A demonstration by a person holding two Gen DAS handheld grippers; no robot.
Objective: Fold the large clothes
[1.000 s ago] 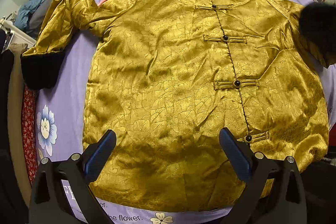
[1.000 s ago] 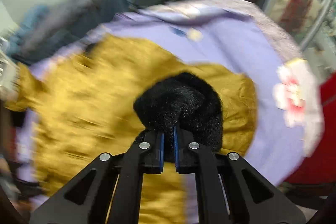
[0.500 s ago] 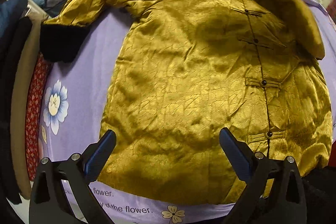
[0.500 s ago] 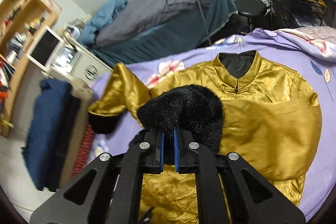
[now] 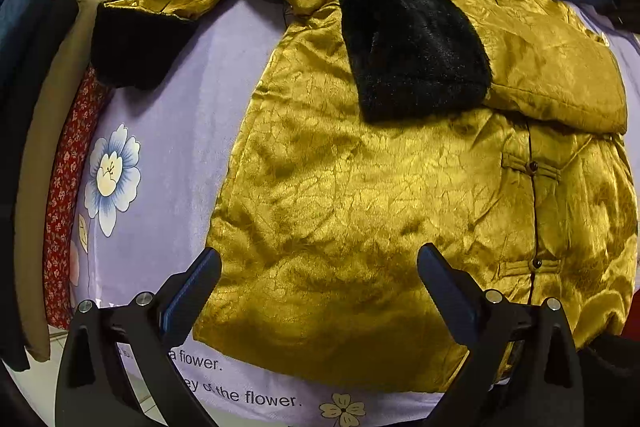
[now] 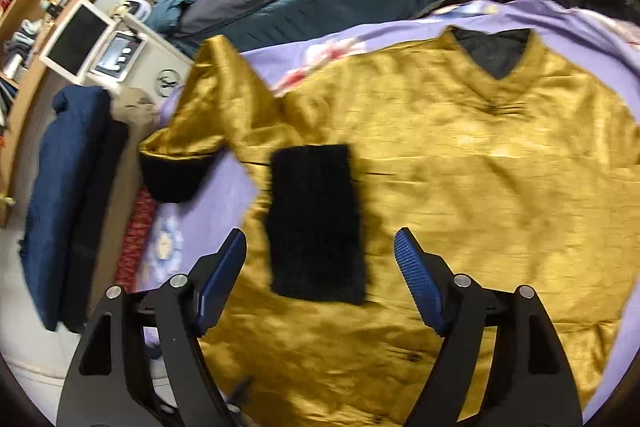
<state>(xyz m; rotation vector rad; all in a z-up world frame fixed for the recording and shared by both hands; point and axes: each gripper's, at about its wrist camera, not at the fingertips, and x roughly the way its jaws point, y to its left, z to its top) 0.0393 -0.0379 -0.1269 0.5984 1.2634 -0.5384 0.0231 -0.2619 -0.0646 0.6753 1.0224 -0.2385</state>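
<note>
Gold jacket [image 5: 360,207] looks padded, slick satin, prob floppy and slidey; best grab at other sleeve's black fur cuff [image 5: 136,47], upper left of frame. Right gripper [image 6: 320,267] jaws just opened wide, nothing held, folded sleeve's cuff [image 6: 316,219] lies below. Left gripper [image 5: 320,291] wide open, empty.

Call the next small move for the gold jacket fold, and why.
Probably send the left gripper to the black fur cuff of the unfolded sleeve. The right gripper has just opened, nothing between its jaws, and its sleeve's cuff already lies across the shiny gold satin jacket.
</note>
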